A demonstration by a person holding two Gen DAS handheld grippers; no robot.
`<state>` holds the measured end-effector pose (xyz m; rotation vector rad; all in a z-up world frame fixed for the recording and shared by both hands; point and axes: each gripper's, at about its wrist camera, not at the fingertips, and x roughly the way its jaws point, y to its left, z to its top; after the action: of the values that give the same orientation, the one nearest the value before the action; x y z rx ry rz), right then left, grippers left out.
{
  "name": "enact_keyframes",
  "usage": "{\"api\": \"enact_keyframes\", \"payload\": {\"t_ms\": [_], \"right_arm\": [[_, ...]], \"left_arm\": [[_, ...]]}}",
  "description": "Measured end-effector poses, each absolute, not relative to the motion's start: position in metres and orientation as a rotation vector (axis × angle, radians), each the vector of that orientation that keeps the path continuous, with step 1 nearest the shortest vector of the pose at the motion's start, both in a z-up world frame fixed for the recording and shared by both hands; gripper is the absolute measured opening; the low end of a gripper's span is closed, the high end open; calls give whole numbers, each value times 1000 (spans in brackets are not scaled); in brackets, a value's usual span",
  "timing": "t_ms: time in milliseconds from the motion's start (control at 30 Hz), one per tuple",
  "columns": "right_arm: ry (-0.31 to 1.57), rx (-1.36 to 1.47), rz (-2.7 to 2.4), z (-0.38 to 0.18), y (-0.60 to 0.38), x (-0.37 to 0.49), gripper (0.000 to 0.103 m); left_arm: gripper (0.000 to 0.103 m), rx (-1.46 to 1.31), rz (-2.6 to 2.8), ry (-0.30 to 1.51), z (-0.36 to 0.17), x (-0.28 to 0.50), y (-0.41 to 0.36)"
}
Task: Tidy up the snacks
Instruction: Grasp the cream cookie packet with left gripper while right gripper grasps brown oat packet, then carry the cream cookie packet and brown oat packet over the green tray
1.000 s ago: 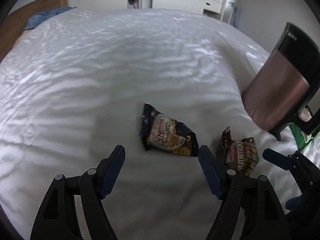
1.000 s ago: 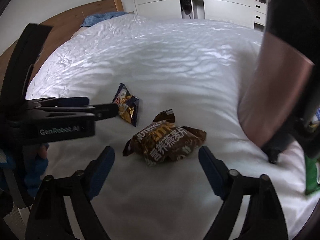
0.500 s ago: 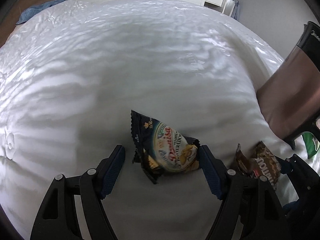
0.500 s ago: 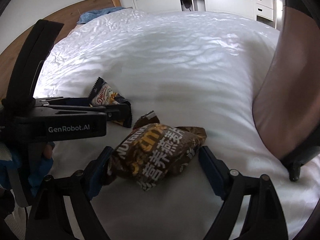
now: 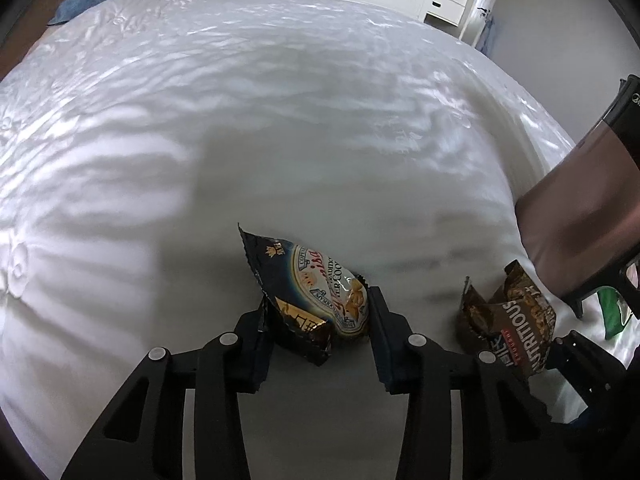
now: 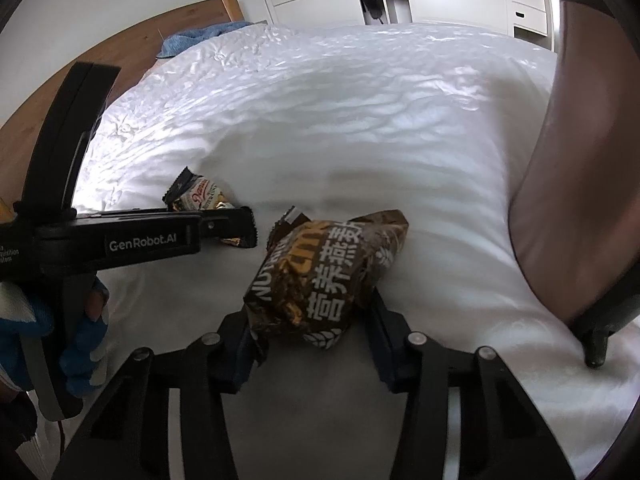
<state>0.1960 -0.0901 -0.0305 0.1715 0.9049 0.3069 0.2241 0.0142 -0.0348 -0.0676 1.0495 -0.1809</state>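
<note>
The white bed (image 5: pixel 280 128) spreads out ahead of both grippers, and a copper-coloured bin (image 6: pixel 568 200) with a black lid stands on it to the right gripper's right. The right gripper (image 6: pixel 310 332) is clenched on a brown oat snack packet (image 6: pixel 328 272) (printed "NUTRITIOUS"), held between its fingers. Just to its left, the left gripper (image 5: pixel 316 324) grips a dark butter cookie packet (image 5: pixel 316 284). A green wrapper (image 5: pixel 614 312) lies farther right, beside the bin's foot.
</note>
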Motion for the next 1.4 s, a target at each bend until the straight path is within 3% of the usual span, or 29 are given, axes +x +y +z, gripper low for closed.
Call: {"api": "enact_keyframes", "payload": {"t_ms": [367, 1033, 1400], "right_arm": [[845, 201, 355, -4, -100, 157, 103], [823, 106, 330, 54, -116, 10, 103], [805, 96, 208, 74, -180, -59, 103]], "left_arm": [[36, -17, -157, 969, 2, 172, 14], [36, 30, -165, 889, 63, 31, -11], [36, 51, -211, 873, 82, -22, -43]]}}
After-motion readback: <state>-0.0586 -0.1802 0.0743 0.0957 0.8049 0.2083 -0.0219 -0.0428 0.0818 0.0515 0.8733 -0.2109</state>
